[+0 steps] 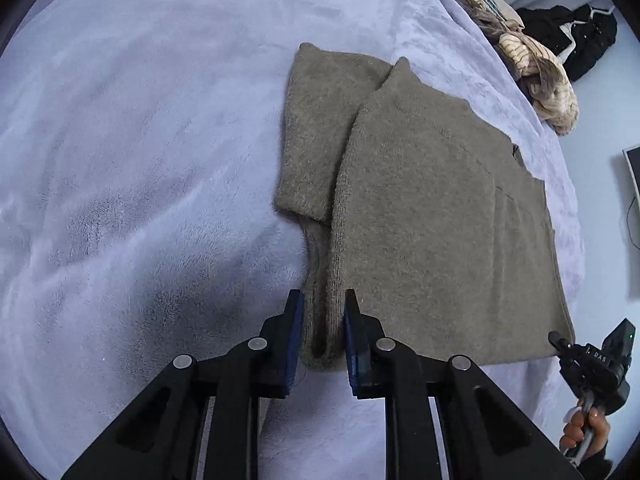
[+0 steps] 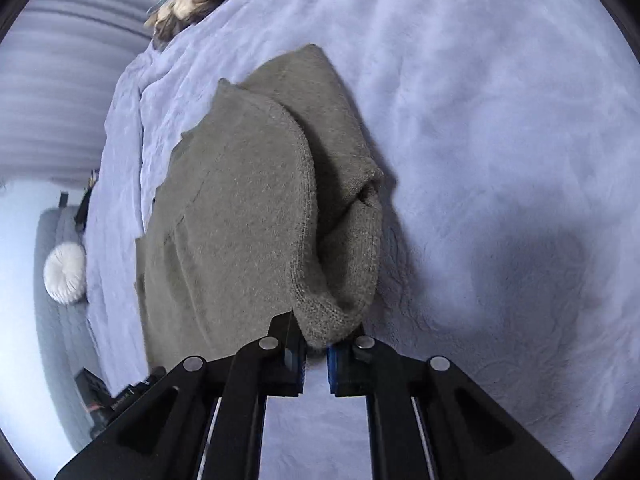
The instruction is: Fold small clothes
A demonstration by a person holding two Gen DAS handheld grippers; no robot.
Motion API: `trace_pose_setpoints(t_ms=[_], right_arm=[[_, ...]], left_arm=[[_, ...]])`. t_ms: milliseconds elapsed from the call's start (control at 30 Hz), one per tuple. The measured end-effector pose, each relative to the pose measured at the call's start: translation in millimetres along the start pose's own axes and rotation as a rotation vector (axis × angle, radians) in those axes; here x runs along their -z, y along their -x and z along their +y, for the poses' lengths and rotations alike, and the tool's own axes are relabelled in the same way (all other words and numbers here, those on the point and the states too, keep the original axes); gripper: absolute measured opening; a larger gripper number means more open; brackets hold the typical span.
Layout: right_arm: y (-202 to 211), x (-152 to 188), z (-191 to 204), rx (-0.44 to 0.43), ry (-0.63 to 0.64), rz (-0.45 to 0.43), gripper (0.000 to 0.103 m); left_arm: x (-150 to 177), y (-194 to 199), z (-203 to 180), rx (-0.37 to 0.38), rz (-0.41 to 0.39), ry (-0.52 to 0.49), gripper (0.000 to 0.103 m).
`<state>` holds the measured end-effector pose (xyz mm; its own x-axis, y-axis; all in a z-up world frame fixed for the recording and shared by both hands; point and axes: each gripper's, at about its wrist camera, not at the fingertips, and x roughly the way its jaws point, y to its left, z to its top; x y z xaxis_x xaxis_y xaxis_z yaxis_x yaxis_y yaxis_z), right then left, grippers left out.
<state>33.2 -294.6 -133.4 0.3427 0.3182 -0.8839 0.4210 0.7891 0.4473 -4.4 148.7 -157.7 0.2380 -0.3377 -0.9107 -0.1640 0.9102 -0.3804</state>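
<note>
Two handheld grippers clamp the near edge of a grey-brown knitted sweater [image 1: 420, 200] lying partly folded on a pale lilac fleece blanket [image 1: 140, 140]. Seen from the left wrist, the left gripper [image 1: 323, 320] pinches a doubled fold of the knit between its blue pads. Seen from the right wrist, the right gripper [image 2: 316, 344] is clenched on a bunched corner of the same garment. At the bed's far edge lie a beige patterned cloth [image 1: 536, 76] and a black garment [image 1: 572, 36].
</note>
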Motion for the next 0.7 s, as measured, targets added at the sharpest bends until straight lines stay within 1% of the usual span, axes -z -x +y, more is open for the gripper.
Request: trace_pose_setpoints(t_ms=[100, 133, 200, 267, 300, 367, 433, 533, 600, 700], right_arm=[[-25, -1, -11, 0.089, 0.013, 0.049, 0.009], [-34, 1, -15, 0.107, 0.02, 0.066, 0.009], [-38, 4, -22, 0.102, 0.003, 0.067, 0.01], [-30, 6, -23, 0.1, -0.033, 0.063, 0.015], [-23, 9, -23, 0.114, -0.041, 0.063, 0.022], [-10, 14, -23, 0.139, -0.053, 0.057, 0.023], [6, 22, -20, 0.14, -0.052, 0.04, 0.023], [24, 28, -2, 0.133, 0.022, -0.012, 0.023], [27, 26, 20, 0.124, 0.085, -0.038, 0.023], [10, 14, 48, 0.112, 0.153, -0.023, 0.023]], left_arm=[[4, -19, 15, -0.025, 0.036, 0.026, 0.021], [5, -22, 17, -0.021, 0.041, 0.031, 0.021], [5, -19, 19, -0.011, 0.05, 0.031, 0.021], [4, -10, 15, -0.024, 0.049, 0.005, 0.021], [4, -4, 14, -0.026, 0.048, -0.012, 0.021], [1, 12, 11, -0.029, 0.03, -0.035, 0.021], [-5, 24, 5, -0.022, 0.0, -0.057, 0.021], [-25, 34, -10, -0.001, -0.058, -0.102, 0.021], [-42, 30, -23, 0.007, -0.081, -0.127, 0.021], [-66, 13, -46, 0.014, -0.101, -0.155, 0.021]])
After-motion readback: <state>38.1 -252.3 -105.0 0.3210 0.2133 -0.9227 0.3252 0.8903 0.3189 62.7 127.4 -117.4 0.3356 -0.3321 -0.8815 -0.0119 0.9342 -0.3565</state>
